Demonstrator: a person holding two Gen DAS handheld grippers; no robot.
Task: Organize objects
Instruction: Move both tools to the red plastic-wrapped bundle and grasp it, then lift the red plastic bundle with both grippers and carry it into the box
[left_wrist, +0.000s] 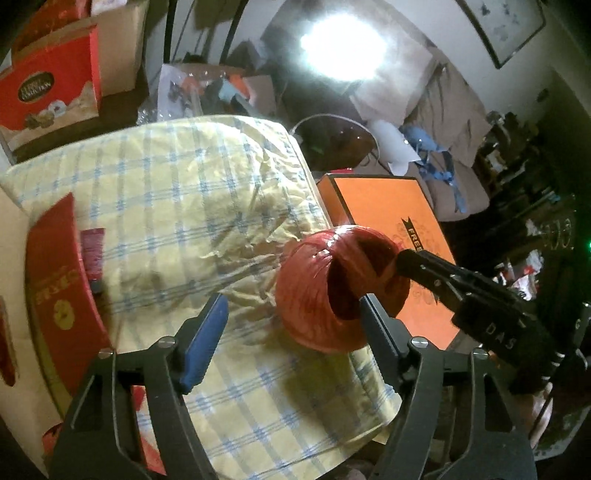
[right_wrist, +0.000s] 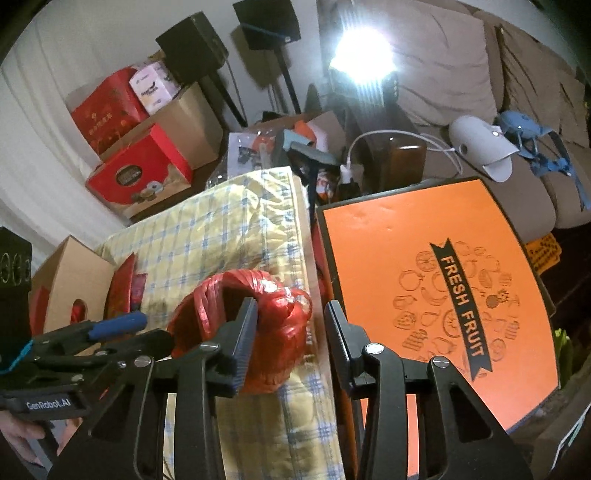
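Tongs, both pairs parted, left (left_wrist: 291, 325) and right (right_wrist: 291, 325) each straddling one wall of twine ball (left_wrist: 332, 288): opposed pulls risk rolling it off cushion (left_wrist: 166, 177).

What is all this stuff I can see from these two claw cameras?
Red ball of plastic twine: one, red, hollow-centred, lying on the cloth.
Yellow cloth with blue checks: one, covering the middle surface.
Orange flat "Fresh Fruit" box: one, orange with dark print, right of the cloth.
Red gift boxes: at least two, red, stacked far left by the wall.
Brown cardboard box: one, left of the cloth, red packets inside.
White curved gadget: one, white, on the beige sofa.
Bright lamp: one, at the back.
Left claw: black, blue pads; one finger inside the ball's hole, not gripping.
Right claw: black; one finger in the hole, the other outside, no squeeze visible.
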